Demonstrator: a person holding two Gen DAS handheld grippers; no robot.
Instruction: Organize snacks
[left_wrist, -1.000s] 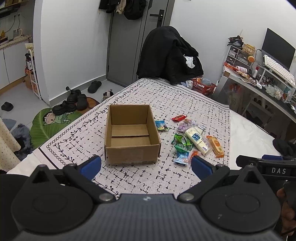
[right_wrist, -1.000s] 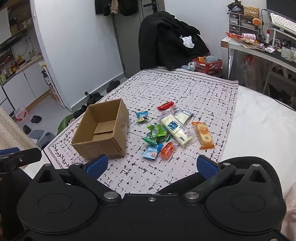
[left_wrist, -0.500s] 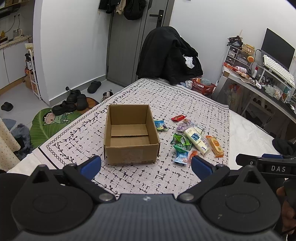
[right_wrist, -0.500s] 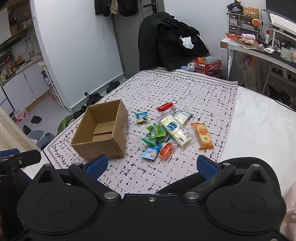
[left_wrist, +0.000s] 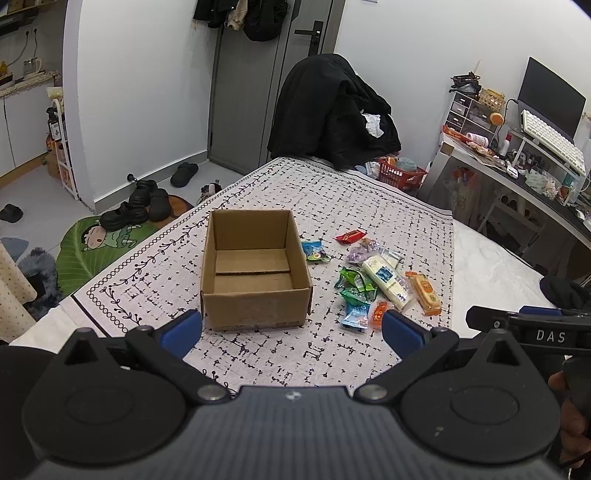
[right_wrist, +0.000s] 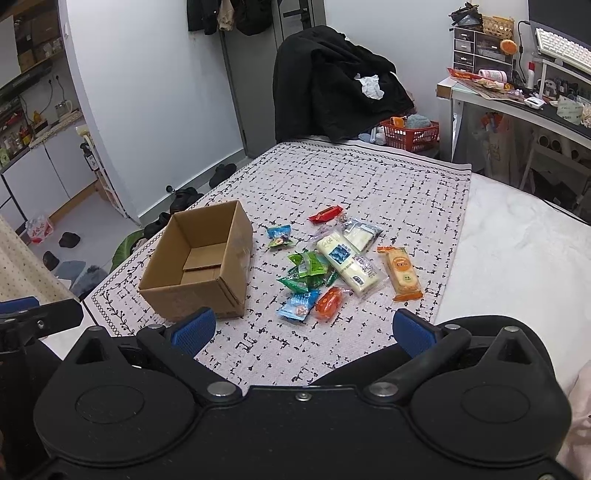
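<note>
My bed's white cloth with black dashes (left_wrist: 332, 192) carries an open brown cardboard box (left_wrist: 255, 273), nothing inside it but its bottom flaps. I hold my left gripper (left_wrist: 291, 326) released, blue pads wide apart, low at the near edge facing the box. My right gripper (right_wrist: 301, 328) is likewise spread and holds nothing. The snack packets lie just right of the box: a long white bar (right_wrist: 347, 264), an orange biscuit pack (right_wrist: 402, 273), green wrappers (right_wrist: 306, 271), a small red one (right_wrist: 325, 214) farthest.

A patterned cloth (left_wrist: 332, 192) on the bed (right_wrist: 517, 236) carries a cardboard box (left_wrist: 255, 295) and snacks (right_wrist: 332, 258).
</note>
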